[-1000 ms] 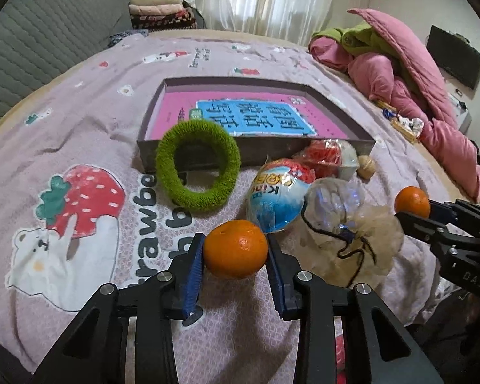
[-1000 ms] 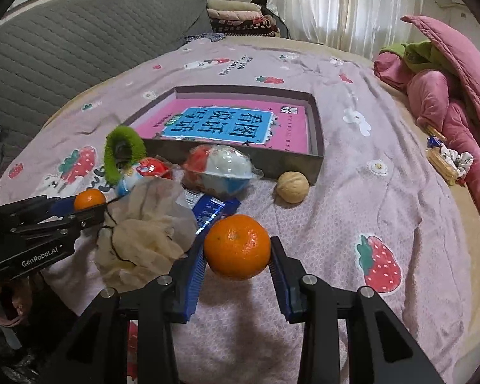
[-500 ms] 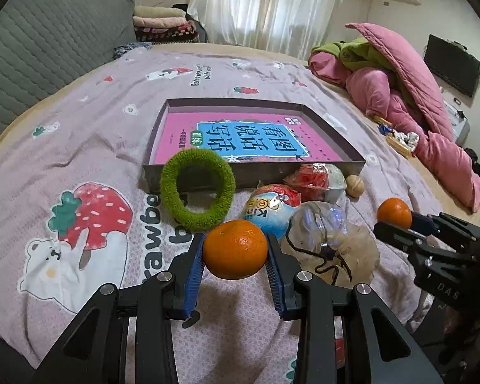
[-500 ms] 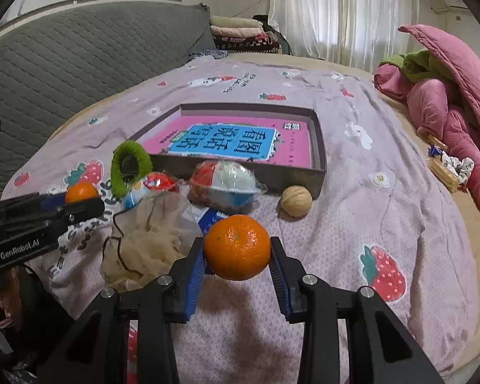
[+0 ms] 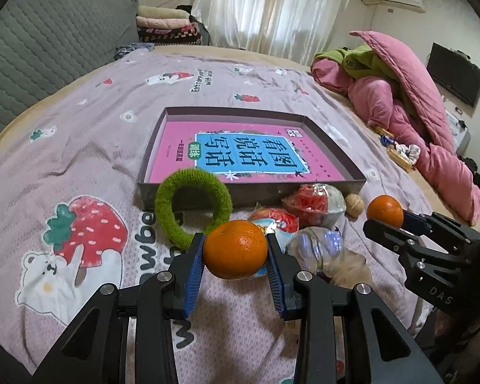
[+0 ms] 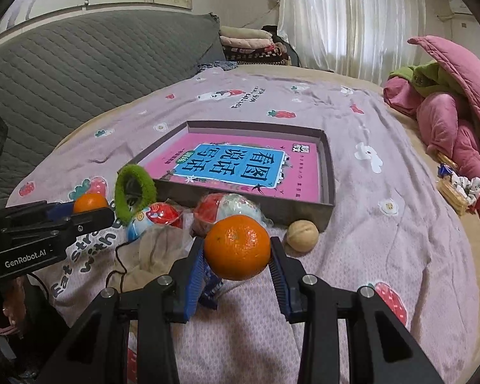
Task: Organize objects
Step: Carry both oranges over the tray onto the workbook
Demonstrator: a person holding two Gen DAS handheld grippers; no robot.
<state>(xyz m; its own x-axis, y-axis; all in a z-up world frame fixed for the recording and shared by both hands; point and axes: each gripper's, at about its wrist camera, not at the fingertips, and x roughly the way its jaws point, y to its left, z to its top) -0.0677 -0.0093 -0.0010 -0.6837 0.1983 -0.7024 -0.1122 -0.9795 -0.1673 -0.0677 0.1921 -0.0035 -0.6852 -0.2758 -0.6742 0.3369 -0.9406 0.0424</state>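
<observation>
Right, I've got the left gripper [image 5: 235, 249] pinching one orange [image 5: 235, 248] and the right gripper [image 6: 237, 248] pinching another orange [image 6: 237, 246], both above the bedspread [image 6: 352, 256] short of the box [image 6: 325, 166]. I want each carried over the near wall and lowered onto the pink book [image 6: 233, 163] before I let go, so neither rolls.

Left tongs [image 5: 235, 249] clamped on orange, angled downward — right tongs [image 6: 237, 249] likewise, side by side.
</observation>
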